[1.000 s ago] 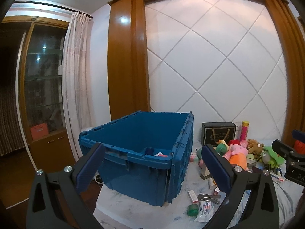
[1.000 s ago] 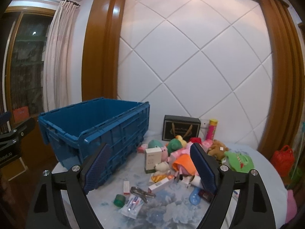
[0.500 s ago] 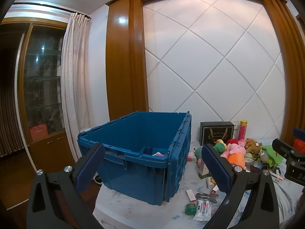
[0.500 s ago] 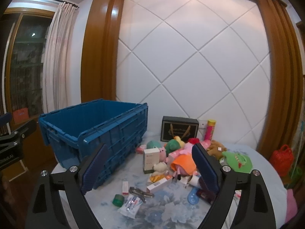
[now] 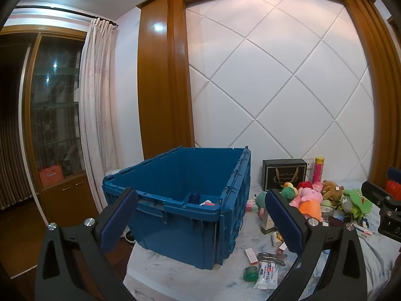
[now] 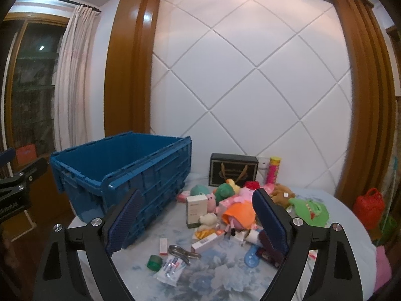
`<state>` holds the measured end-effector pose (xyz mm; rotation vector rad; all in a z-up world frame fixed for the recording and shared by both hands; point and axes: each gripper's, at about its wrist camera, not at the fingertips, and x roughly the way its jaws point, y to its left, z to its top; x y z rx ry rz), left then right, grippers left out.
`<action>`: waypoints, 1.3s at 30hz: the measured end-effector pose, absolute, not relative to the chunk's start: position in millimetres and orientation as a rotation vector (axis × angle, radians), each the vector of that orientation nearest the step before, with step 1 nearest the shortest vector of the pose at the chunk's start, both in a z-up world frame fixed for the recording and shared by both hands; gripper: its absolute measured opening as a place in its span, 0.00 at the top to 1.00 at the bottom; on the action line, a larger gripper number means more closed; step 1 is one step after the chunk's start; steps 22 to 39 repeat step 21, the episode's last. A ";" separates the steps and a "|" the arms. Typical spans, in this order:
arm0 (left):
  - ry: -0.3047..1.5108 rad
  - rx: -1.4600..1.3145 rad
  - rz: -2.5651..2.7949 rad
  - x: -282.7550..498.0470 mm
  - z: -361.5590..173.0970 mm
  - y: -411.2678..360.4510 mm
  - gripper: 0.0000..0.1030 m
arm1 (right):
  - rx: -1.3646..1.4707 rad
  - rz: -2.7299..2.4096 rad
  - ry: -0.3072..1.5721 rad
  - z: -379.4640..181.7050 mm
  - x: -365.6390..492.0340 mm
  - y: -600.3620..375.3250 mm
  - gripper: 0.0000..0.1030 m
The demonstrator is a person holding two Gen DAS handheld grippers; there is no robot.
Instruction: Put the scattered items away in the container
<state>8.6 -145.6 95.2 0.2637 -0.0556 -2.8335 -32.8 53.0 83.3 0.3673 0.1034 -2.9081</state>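
Note:
A big blue crate (image 5: 185, 205) (image 6: 120, 175) stands on the left of the flowered table, with a few small items inside. Scattered items lie to its right: plush toys (image 6: 238, 200) (image 5: 308, 198), a white box (image 6: 196, 210), a green cap (image 6: 153, 262) (image 5: 251, 273), a sachet (image 6: 170, 268) (image 5: 267, 276), metal clips (image 6: 184, 250), a small red-ended box (image 6: 163, 245). My left gripper (image 5: 200, 223) is open and empty, in front of the crate. My right gripper (image 6: 198, 223) is open and empty, above the scattered items.
A black gift box (image 6: 233, 169) and a pink-yellow tube (image 6: 273, 169) stand against the quilted wall. A green plush (image 6: 309, 210) lies at right, a red basket (image 6: 369, 207) beyond the table edge. A wooden cabinet (image 5: 57, 150) and curtain (image 5: 97, 113) are at left.
Both views have shifted slightly; the crate and items sit a little lower and farther, as both grippers drew back and up a bit. Both stay open.

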 end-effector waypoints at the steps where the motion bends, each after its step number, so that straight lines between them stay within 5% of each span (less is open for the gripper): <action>1: -0.056 0.265 -2.833 8.5 95.5 -145.6 0.00 | 0.365 -2.909 0.103 83.6 -32.4 53.7 0.12; 39: -0.055 0.269 -2.860 4.6 96.9 -142.2 0.00 | 0.358 -2.926 0.098 86.0 -32.8 58.6 0.12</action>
